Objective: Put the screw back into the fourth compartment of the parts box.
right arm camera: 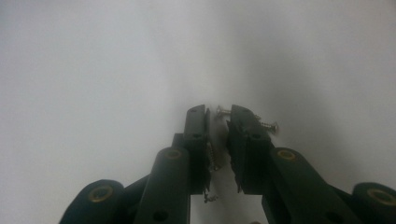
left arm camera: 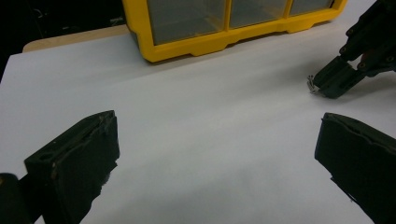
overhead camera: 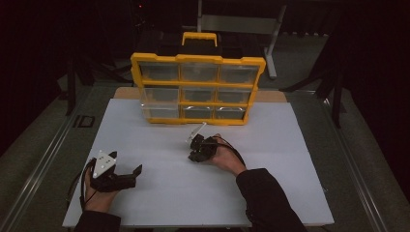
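Note:
Several small silver screws lie on the white board (overhead camera: 159, 193) under my right gripper (right arm camera: 218, 114). One screw (right arm camera: 212, 157) sits in the narrow gap between its jaws, close to the left pad. Another screw (right arm camera: 268, 125) lies just outside the right jaw. The jaws stand nearly together, with a thin strip of board still showing between them. In the high view the right gripper (overhead camera: 192, 149) points left near the board's middle. From the left gripper view I see its tip (left arm camera: 322, 86) touching the board. My left gripper (overhead camera: 126, 163) (left arm camera: 219, 121) rests wide open and empty at the front left.
A yellow organizer (overhead camera: 198, 59) with clear drawers stands at the back of the board, and its lower corner (left arm camera: 187, 46) appears in the left gripper view. One drawer (overhead camera: 157, 96) at its left looks pulled out a little. Dark floor and a metal frame lie beyond.

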Demonstrator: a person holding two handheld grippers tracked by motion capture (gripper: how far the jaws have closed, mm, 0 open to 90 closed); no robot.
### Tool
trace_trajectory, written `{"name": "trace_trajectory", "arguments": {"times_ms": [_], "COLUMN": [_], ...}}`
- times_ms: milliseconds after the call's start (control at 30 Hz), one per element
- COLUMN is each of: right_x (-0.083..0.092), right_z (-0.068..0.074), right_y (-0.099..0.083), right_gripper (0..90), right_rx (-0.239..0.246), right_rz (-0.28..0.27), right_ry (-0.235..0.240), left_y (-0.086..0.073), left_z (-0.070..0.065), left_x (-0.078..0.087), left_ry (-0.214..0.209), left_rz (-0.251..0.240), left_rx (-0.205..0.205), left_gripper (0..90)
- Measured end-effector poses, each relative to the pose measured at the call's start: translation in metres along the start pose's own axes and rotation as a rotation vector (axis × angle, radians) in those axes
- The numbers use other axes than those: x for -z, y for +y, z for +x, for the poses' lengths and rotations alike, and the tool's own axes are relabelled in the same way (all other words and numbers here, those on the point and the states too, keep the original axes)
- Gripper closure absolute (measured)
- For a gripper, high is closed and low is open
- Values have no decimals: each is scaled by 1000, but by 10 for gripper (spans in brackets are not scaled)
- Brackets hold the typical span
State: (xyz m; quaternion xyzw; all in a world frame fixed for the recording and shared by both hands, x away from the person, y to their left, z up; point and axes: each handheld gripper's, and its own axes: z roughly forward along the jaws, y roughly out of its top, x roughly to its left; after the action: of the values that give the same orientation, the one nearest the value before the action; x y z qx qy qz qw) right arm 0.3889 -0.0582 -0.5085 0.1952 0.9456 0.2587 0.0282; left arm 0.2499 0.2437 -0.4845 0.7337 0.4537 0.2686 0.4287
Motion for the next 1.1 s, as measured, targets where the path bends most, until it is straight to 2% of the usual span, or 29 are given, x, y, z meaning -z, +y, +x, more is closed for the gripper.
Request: {"name": "trace_trajectory", "arguments": {"times_ms": [200, 300, 533, 767, 1100], "right_x": [1, 2, 1, 1, 4], "right_z": [2, 4, 9, 10, 8], "right_y": [-2, 0, 6, 10, 11], "right_gripper": [819, 857, 874, 876, 876], "right_rx": [7, 41, 59, 52, 51], "right_rz": [10, 41, 94, 125, 123], "right_ry": [-13, -36, -66, -68, -49], "left_y": [0, 0, 0, 0, 0], "left_z": [0, 0, -1, -1, -1], "left_x": [0, 0, 0, 0, -1], "left_ry": [-1, 0, -1, 1, 1], "left_rz": [1, 0, 2, 1, 1], "left_rx": [-2, 0, -5, -6, -4], "left_gripper": [7, 7, 7, 7, 6]}}
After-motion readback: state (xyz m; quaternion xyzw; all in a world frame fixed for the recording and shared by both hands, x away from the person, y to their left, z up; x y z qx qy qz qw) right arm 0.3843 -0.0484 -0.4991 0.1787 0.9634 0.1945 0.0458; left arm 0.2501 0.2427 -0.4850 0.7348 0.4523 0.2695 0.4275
